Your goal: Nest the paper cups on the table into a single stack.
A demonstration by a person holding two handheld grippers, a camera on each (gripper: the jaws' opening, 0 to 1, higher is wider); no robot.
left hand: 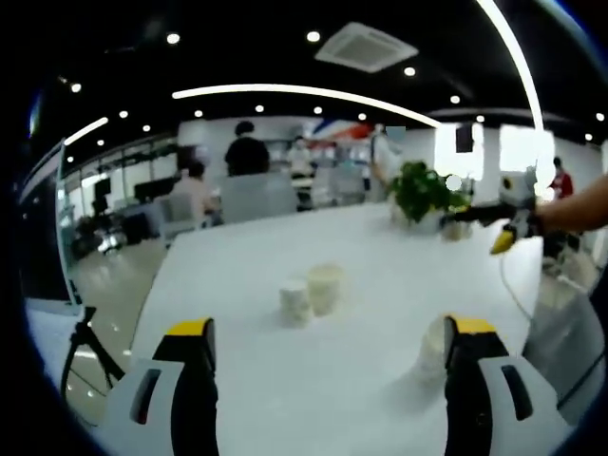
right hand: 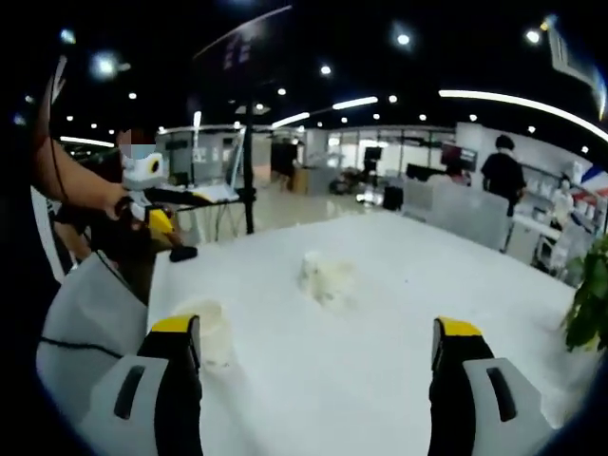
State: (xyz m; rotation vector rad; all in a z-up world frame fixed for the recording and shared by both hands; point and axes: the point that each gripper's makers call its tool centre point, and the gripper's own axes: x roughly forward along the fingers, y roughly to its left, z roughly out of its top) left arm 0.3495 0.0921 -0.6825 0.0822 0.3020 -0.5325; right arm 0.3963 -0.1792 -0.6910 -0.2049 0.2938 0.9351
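Note:
Two white paper cups stand close together mid-table in the left gripper view. A third cup stands just inside the right jaw. My left gripper is open, low over the white table, with nothing between its jaws. In the right gripper view the pair of cups is blurred at mid-table and the single cup stands beside the left jaw. My right gripper is open and holds nothing. Each gripper appears in the other's view, held by a hand: the right gripper and the left gripper.
A potted plant stands on the table's far side. A tripod is on the floor beyond the table's left edge. Several people and chairs are in the office behind. A cable trails over the table edge.

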